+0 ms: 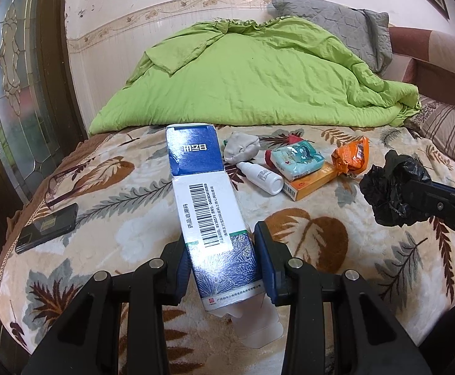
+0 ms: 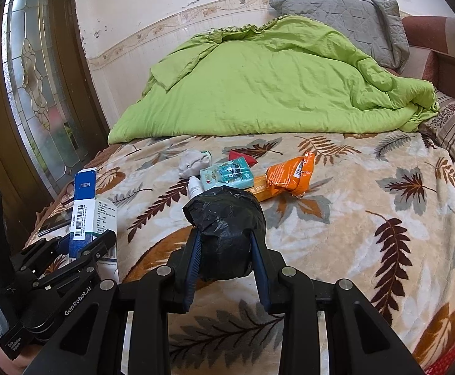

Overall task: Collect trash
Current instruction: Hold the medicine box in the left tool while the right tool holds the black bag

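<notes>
My left gripper [image 1: 222,243] is shut on a long blue-and-white medicine box [image 1: 210,206], held above the leaf-patterned bedspread [image 1: 305,243]; the box's open flap hangs toward me. My right gripper [image 2: 225,243] is shut on a crumpled black plastic bag [image 2: 227,222], also seen at the right of the left wrist view [image 1: 389,187]. On the bed beyond lie a small white bottle [image 1: 263,177], a teal tissue pack [image 1: 297,157], an orange box [image 1: 310,184], an orange wrapper [image 1: 352,156] and a grey wad [image 1: 241,147]. The left gripper [image 2: 86,243] with its box [image 2: 85,209] shows at the left of the right wrist view.
A green quilt [image 1: 252,75] and grey pillow [image 1: 336,22] fill the far half of the bed. A black phone [image 1: 47,228] and glasses [image 1: 60,184] lie near the left edge. A glazed wooden door [image 1: 12,78] stands at left; a striped pillow [image 1: 446,128] at right.
</notes>
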The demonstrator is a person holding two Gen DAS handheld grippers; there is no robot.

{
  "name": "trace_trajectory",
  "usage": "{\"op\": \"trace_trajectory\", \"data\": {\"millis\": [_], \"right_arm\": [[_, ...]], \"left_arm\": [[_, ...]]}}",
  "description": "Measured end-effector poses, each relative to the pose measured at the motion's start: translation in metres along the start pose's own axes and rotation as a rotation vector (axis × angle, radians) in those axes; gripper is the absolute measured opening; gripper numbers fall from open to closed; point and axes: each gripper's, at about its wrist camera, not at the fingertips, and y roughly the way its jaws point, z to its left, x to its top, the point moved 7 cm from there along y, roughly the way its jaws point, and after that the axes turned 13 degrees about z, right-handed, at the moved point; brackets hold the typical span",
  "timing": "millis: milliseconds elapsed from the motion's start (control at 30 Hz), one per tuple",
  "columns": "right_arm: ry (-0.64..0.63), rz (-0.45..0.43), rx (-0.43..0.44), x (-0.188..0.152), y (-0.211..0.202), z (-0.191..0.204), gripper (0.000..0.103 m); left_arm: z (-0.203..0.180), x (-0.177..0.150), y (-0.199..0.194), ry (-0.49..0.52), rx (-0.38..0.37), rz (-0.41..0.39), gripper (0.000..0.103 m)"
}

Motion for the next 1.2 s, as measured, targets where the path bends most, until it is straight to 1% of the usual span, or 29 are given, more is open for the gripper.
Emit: {"op": "trace_trajectory", "data": {"millis": [1200], "right_arm": [[0.004, 0.002, 0.004, 0.0, 0.0, -0.002, 0.034]], "left_arm": [[-0.014, 0.0, -0.002, 0.048, -0.042, -0.022, 0.037]]}}
